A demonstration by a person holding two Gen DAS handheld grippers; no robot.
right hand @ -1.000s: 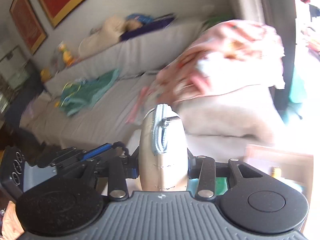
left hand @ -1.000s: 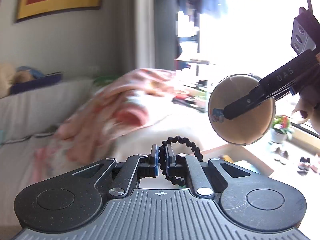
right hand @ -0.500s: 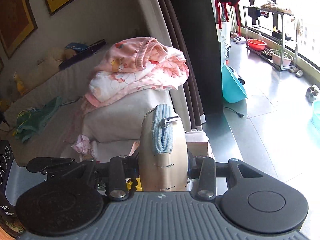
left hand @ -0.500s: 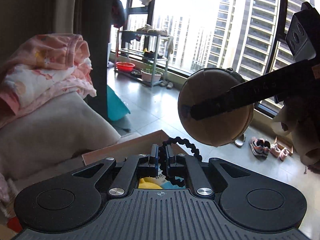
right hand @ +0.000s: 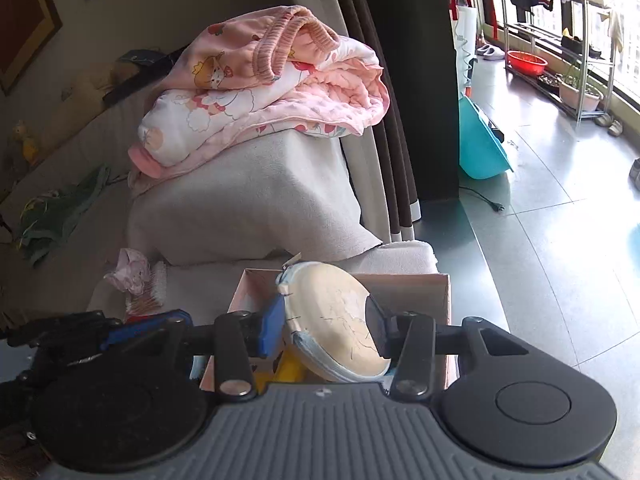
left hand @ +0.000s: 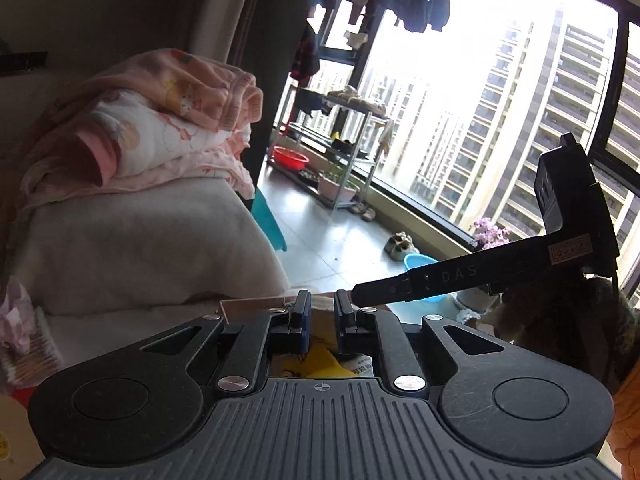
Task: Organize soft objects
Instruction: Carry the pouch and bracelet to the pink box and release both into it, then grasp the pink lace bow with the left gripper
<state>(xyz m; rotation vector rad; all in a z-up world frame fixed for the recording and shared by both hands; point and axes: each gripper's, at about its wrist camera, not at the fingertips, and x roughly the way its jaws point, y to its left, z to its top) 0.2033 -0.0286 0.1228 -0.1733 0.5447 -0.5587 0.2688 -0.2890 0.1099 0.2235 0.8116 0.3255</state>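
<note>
A grey-covered sofa point(right hand: 248, 208) stands beside dark curtains point(right hand: 408, 80) and a tall window onto apartment towers point(left hand: 500, 140), with pink bedding point(right hand: 272, 92) heaped on its arm and a red basin point(right hand: 526, 62) under a metal rack point(right hand: 560, 40) across the tiled floor point(right hand: 560, 220). At the sofa's end sits an open cardboard box point(right hand: 416, 292) holding something yellow point(left hand: 320, 366). Above it, the right gripper point(right hand: 326, 330) has just been easing wider; a round beige zip pouch point(right hand: 340, 324) tilts between its jaws, over the box, whether still pinched is unclear. The left gripper point(left hand: 322, 314), jaws just parted a little and empty, points into the same box.
</note>
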